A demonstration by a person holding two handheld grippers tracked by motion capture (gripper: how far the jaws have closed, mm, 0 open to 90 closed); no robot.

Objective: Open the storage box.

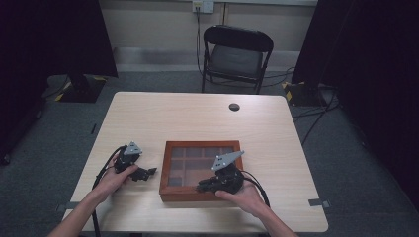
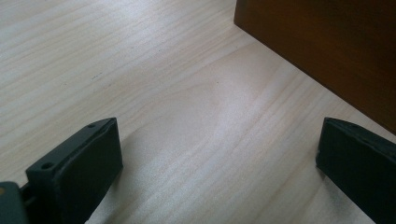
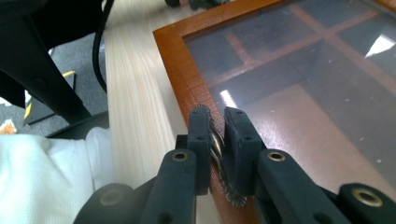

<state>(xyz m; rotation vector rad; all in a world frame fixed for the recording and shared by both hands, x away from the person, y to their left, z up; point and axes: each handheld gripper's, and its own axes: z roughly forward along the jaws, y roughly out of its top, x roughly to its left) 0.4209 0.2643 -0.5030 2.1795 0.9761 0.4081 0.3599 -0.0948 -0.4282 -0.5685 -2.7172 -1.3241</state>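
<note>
Wooden box (image 1: 201, 171) with glass lid sits on table (image 1: 197, 118), near front edge. Right gripper (image 3: 217, 122) nearly closed on a small metal latch (image 3: 217, 144) at the lid's front rim. Left gripper (image 2: 215, 154) wide open, empty, just beside the box. Advice: keep pinch firm, lift lid slowly; brace box with left.

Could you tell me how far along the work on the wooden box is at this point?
Done: nothing sits inside the wooden box that I can make out, and its glass lid lies closed. In hand: the right gripper is shut on a small toothed metal piece at the box's near edge. Left: the left gripper waits open beside the box.
</note>
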